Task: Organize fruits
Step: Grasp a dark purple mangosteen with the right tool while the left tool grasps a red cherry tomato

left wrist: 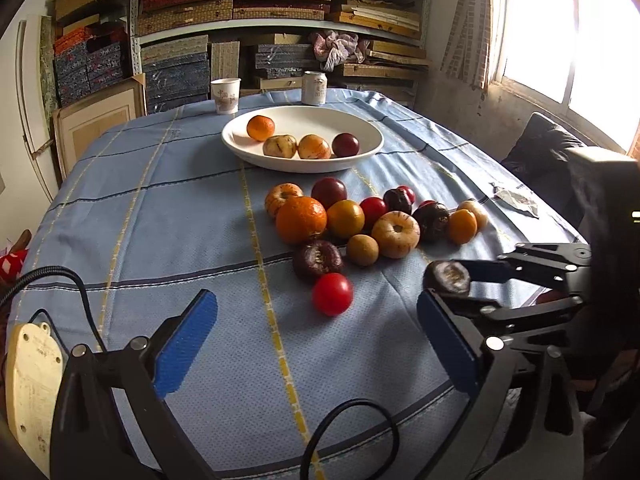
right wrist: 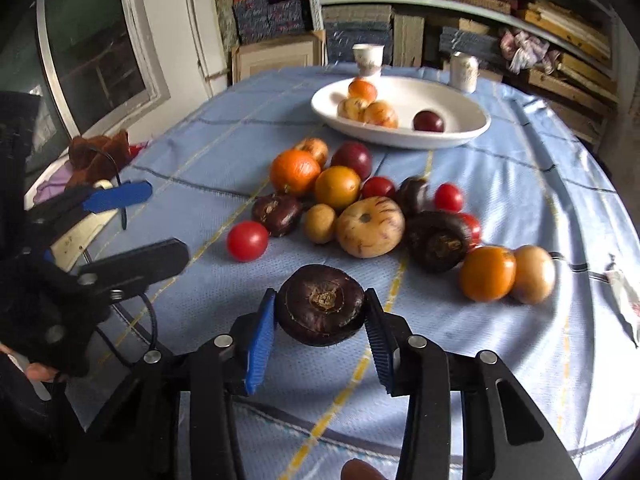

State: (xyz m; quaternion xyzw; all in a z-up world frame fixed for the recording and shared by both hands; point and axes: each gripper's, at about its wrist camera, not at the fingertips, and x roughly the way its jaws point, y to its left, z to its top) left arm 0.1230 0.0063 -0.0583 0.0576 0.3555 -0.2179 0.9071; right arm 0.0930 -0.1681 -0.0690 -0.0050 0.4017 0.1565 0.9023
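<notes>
A dark purple fruit (right wrist: 321,305) sits between the blue pads of my right gripper (right wrist: 320,316), which is shut on it just above the blue cloth. The left wrist view shows the same fruit (left wrist: 448,277) in that gripper (left wrist: 446,286) at the right. My left gripper (left wrist: 316,320) stands open over the cloth with nothing held. A red tomato (left wrist: 332,294) lies a little ahead of its fingertips. Behind it is a heap of several fruits, among them a large orange (left wrist: 301,219). The white bowl (left wrist: 360,120) farther back holds several fruits.
A paper cup (left wrist: 225,95) and a can (left wrist: 314,87) stand behind the bowl. A scrap of paper (left wrist: 516,198) lies near the table's right edge. Shelves of stacked boxes fill the back wall. A cable (left wrist: 352,432) trails under my left gripper.
</notes>
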